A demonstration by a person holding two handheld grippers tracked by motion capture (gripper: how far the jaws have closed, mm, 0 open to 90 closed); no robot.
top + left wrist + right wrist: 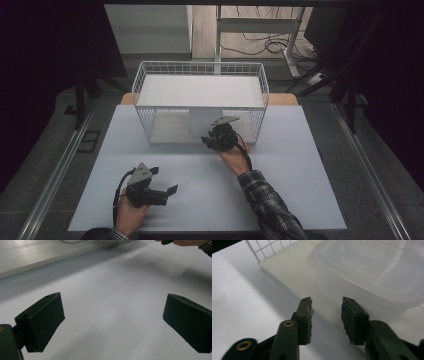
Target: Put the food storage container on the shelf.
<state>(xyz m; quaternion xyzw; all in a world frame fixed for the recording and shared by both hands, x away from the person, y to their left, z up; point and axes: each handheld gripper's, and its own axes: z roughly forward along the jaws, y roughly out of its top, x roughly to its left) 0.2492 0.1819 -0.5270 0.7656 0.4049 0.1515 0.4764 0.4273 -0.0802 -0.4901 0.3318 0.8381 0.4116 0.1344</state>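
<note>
Container (372, 277), translucent plastic, sits inside wire basket (145, 90) at tabletop's (300, 200) twelve o'clock. Light, slick, flexible; grip the rim. Right hand-held gripper (325, 315) part-open, empty; left hand-held gripper (112, 322) wide, empty.

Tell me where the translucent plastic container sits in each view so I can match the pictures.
High view: translucent plastic container centre, inside the wire basket, just beyond the right gripper.
Left gripper view: not in it.
Right gripper view: container upper right, ahead of the open jaws.
Shared landmark: the white table.

High view overlooks the table (280, 190); both claw views skim it closely.
</note>
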